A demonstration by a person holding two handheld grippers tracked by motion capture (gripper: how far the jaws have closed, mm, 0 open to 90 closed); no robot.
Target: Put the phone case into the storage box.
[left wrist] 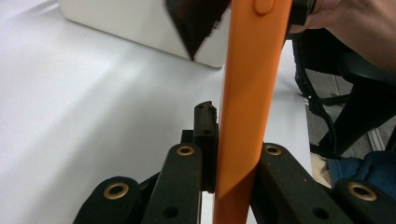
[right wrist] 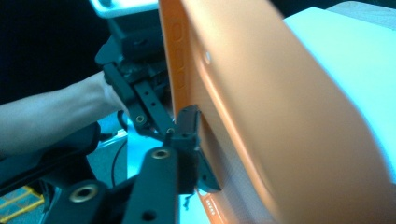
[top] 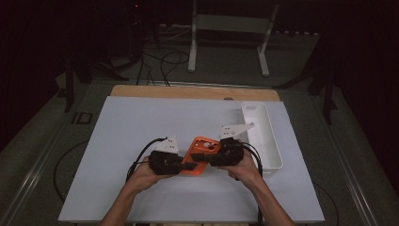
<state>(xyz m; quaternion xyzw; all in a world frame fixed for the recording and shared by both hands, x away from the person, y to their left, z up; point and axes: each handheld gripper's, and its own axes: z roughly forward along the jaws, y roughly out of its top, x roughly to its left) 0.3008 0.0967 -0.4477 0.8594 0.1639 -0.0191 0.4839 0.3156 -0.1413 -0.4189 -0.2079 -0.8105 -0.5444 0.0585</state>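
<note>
Orange plastic, pinched edge-on between the jaws of the left gripper (left wrist: 236,140): pads shut tight on the thin side wall of a phone case (left wrist: 247,93). Seen there as a narrow upright strip, with one raised side button near the top.

At the right gripper (right wrist: 201,135), one black jaw set against the hollow inner face of the case (right wrist: 280,116), the other hidden behind the broad orange back; pressing or merely resting, impossible to tell. Smooth matt shell, rounded rim, button slots along the side wall, a small pinhole on the back.

From the high view: phone case (top: 203,150) low over the middle of the white bench (top: 141,127), near the person's edge, between left gripper (top: 188,165) and right gripper (top: 200,157). Long axis running away from the person, far end leaning to the right, camera cut-out at that far end. Near end covered by both black gripper bodies. Lifted clear of the bench or touching it: not readable.

Just to the right, a long white tray (top: 270,141), lying lengthwise away from the person; its wall blurred in the left gripper view (left wrist: 130,23). Right hand (left wrist: 355,23) cut off at the corner there. Left gripper's linkage (right wrist: 140,93) dim and soft behind the case in the right gripper view.
</note>
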